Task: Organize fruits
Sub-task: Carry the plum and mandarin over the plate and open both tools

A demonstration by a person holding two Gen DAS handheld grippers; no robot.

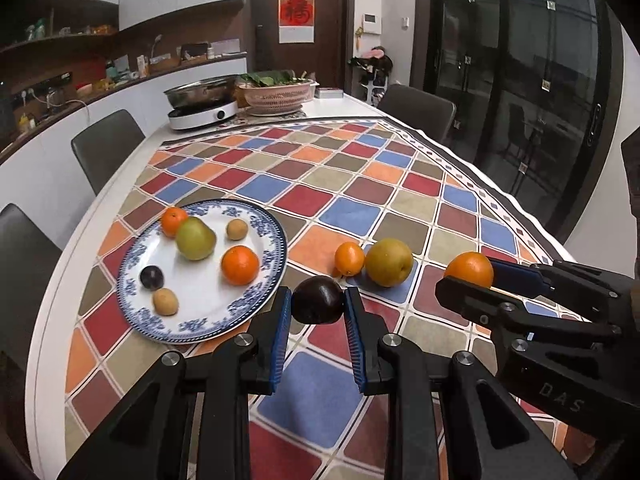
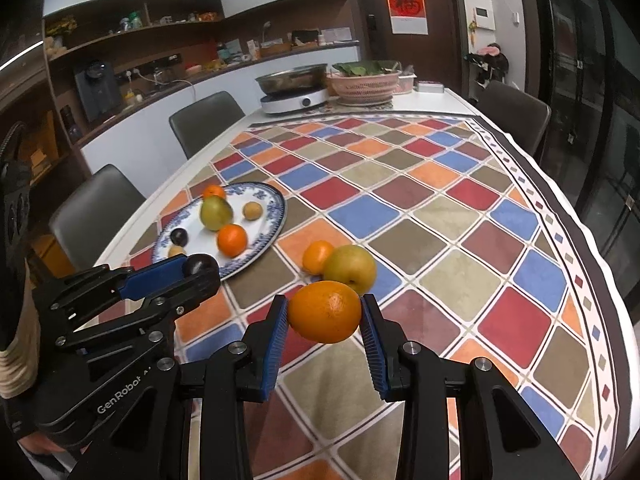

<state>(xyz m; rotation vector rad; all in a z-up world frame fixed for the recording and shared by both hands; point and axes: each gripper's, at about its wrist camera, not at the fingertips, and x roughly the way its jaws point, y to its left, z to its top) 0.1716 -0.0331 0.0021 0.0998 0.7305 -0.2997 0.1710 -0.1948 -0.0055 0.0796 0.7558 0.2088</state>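
Observation:
My left gripper [image 1: 318,302] is shut on a dark plum [image 1: 318,300], held above the tablecloth just right of the blue-patterned plate [image 1: 256,300]. My right gripper [image 2: 325,314] is shut on an orange [image 2: 325,312], lifted off the table. Each gripper shows in the other's view: the right gripper [image 1: 468,278] with the orange [image 1: 470,268], the left gripper [image 2: 198,268] with the plum [image 2: 199,265]. The plate [image 2: 276,216] holds two oranges, a green pear [image 1: 195,239], a small plum and two brown fruits. A small orange [image 1: 349,258] and a yellow pear [image 1: 389,262] lie on the cloth.
A checked tablecloth [image 1: 360,184] covers the white table. At the far end stand a hotpot cooker [image 1: 202,108] and a pink basket of greens [image 1: 278,94]. Grey chairs [image 1: 106,148] line the left side and another chair [image 1: 418,110] the far right. A sleeve [image 2: 18,360] shows at left.

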